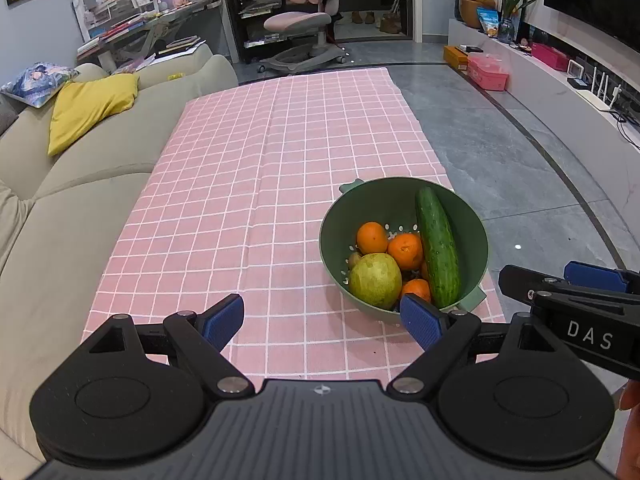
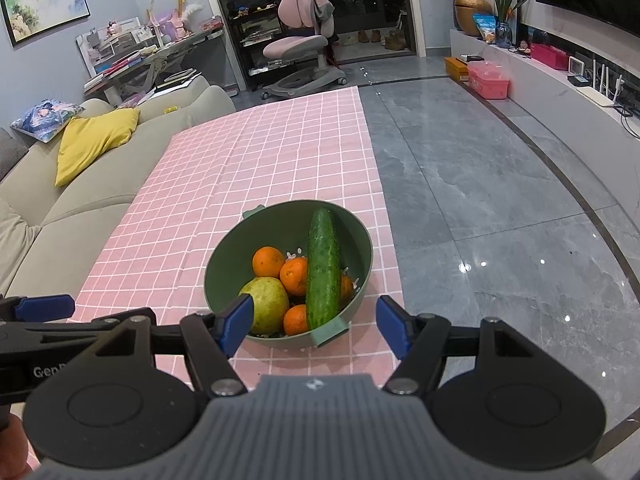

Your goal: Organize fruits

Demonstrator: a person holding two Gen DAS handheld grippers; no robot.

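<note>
Fruit sits piled in a green bowl on my bench, which is covered by a pink checked cloth; the bowl stands near the cloth's right edge, close to my end of it. Inside I see a long cucumber leaning tilted against the far rim, its lower end down near the bowl's near handle. A yellow-green pear lies at the near left of the bowl, and several oranges fill the middle, some touching the pear and the cucumber, one partly hidden behind the cucumber. My right claw hangs just short of the bowl with its blue pads well apart, holding nothing; in its own view the left pad overlaps the pear and the bowl's near rim, but I cannot tell whether it touches them. My left claw is spread wide too and empty, over bare cloth to the left of the bowl, its right pad showing just in front of the bowl's near rim. From the left view my right claw appears at the right edge, beside the bowl. A beige sofa with a yellow cushion runs along the left side of the bench, and grey floor tiles lie to the right.
</note>
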